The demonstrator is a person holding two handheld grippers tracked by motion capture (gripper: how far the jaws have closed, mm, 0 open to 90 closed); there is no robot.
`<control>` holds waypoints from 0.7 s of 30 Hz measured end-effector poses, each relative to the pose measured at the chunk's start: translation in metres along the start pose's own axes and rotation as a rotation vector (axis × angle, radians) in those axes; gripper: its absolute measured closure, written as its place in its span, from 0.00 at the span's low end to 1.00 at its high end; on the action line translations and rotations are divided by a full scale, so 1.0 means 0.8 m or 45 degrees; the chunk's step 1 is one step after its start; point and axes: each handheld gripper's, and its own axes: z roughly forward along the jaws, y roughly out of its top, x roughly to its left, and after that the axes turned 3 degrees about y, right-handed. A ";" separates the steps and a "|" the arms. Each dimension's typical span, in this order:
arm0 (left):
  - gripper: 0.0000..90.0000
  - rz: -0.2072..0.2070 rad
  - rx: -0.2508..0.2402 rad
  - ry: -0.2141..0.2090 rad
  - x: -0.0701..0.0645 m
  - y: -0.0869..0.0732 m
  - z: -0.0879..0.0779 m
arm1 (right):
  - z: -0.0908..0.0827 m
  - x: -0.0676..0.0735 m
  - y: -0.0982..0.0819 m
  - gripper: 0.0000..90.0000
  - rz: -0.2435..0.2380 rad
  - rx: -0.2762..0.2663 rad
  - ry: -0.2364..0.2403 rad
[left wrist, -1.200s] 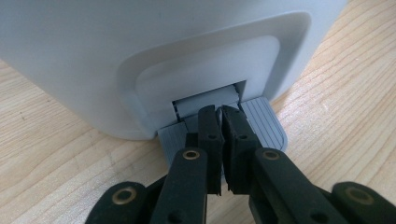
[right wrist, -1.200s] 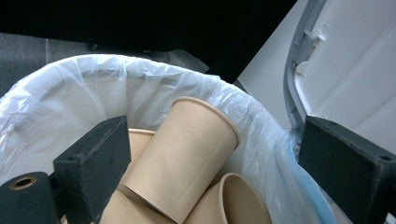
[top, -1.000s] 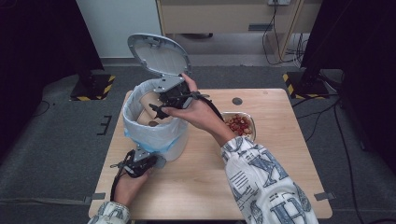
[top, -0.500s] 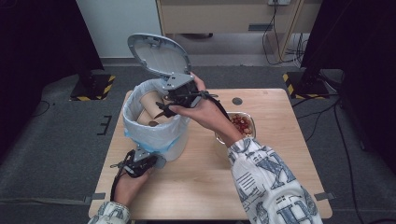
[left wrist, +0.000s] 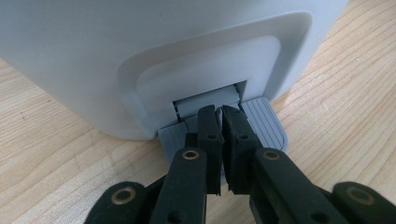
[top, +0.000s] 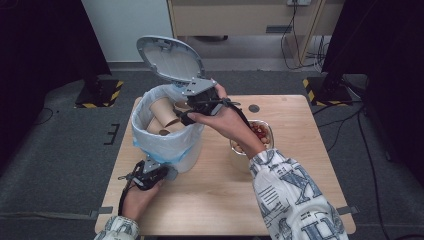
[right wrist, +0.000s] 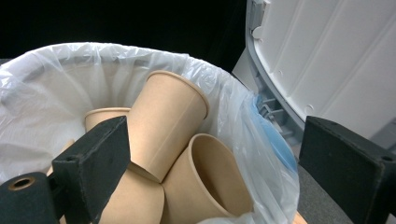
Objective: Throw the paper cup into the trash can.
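Note:
A white pedal bin [top: 172, 150] with a white liner stands on the wooden table, its grey lid [top: 170, 57] tipped up. Several brown paper cups [top: 165, 114] lie inside. My right gripper [top: 184, 113] hovers over the bin's right rim, open, with nothing between its fingers. In the right gripper view the wide black jaws frame the cups [right wrist: 168, 116], the liner [right wrist: 233, 98] and the raised lid [right wrist: 336, 56]. My left gripper [top: 162, 172] is shut at the bin's foot. In the left gripper view its tips [left wrist: 219, 112] rest on the grey ribbed pedal [left wrist: 266, 123].
A clear bowl [top: 270, 131] with red and brown pieces sits on the table right of the bin, under the right forearm. A small dark disc [top: 254, 108] lies behind it. Bare tabletop [top: 215, 200] stretches toward the front edge.
My right gripper has drifted to the right, from over the bin's middle to its right rim, still open. The left gripper and the lid have stayed put.

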 end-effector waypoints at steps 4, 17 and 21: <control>0.95 -0.001 0.001 0.001 0.000 0.000 0.000 | -0.005 -0.003 -0.003 0.10 0.011 -0.004 -0.004; 0.95 0.001 0.000 0.003 0.000 0.000 0.000 | -0.021 -0.013 -0.014 0.10 0.035 -0.021 -0.026; 0.95 0.003 0.000 0.004 0.000 0.000 0.000 | -0.026 -0.017 -0.016 0.10 0.045 -0.026 -0.035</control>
